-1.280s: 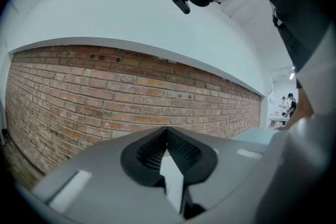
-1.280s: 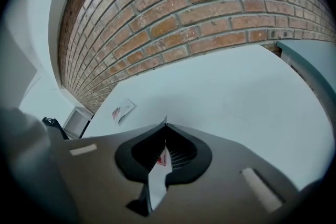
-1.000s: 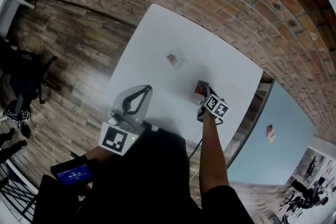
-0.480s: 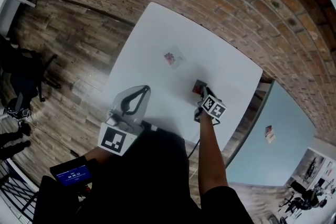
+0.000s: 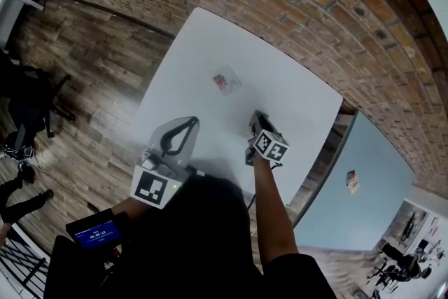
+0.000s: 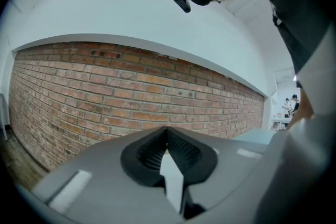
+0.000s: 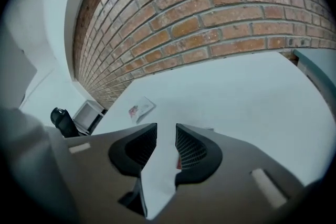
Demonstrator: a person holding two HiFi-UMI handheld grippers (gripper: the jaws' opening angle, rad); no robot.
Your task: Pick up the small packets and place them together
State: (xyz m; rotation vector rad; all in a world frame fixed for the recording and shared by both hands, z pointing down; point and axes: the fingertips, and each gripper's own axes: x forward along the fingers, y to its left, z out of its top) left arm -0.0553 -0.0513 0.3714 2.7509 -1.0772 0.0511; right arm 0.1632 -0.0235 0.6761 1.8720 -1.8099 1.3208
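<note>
Since a second ago the right tool has drawn back and up a little from the spot where it was pressed to the counter, and its jaws have just been opening. They now stand partly apart with only bare counter showing in the gap. The red packet, which earlier lay in plain sight at the tips in the head view, is now almost wholly covered. In the right gripper view only a thin red sliver peeks out under the inner edge of the right jaw of the right tool, and it is not gripped. The pale packet has not moved. It lies flat on the counter ahead of that tool and to the left of its tips, well apart from them, and it shows again in the right gripper view. The left tool has kept its place off the near edge of the counter. Its jaws are closed tight on nothing, as its own view shows, and it points almost level at the brick wall. Behind the left tool, close to the person's body, a small device with a blue screen glows above the wooden floor. Nothing lies on the counter between the right tool and the pale packet.
</note>
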